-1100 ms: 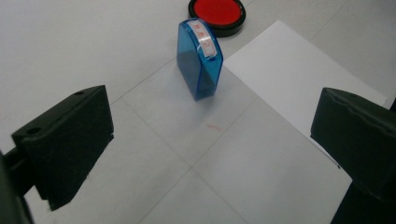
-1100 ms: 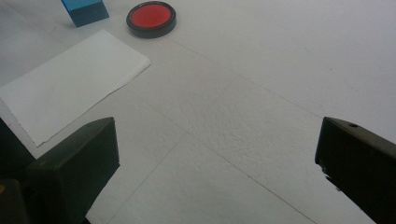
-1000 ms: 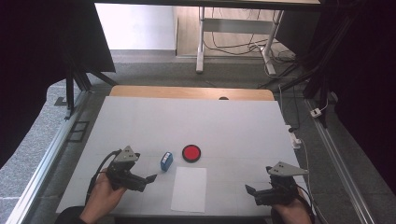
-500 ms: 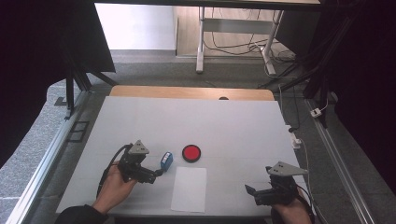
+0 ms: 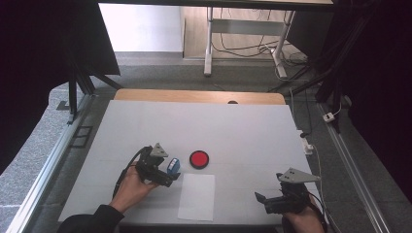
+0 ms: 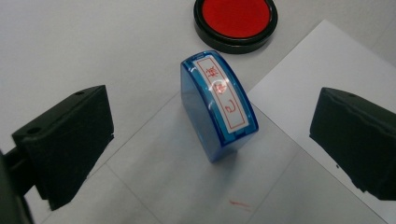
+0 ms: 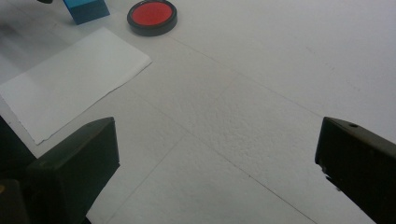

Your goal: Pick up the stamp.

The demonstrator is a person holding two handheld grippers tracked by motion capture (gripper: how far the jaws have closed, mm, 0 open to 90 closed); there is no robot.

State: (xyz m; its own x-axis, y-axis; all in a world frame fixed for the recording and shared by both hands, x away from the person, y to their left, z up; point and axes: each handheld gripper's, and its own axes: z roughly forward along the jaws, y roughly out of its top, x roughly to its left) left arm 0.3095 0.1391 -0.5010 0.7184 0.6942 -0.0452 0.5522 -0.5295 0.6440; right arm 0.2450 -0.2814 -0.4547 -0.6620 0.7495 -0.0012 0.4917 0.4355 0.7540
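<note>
A blue stamp with a white label and red characters stands upright on the table between the open jaws of my left gripper, which do not touch it. From above, the stamp sits just right of my left gripper. A round red ink pad in a black case lies just beyond it, also seen as the ink pad. A white sheet of paper lies near the front edge. My right gripper rests open at the front right, with bare table between its jaws.
The white table has a wooden strip along its far edge. A cable and a small white box lie by the right edge. A small red mark is on the table near the stamp.
My left gripper has moved right and forward, up to the blue stamp, which now stands between its jaws. The right gripper has stayed put.
</note>
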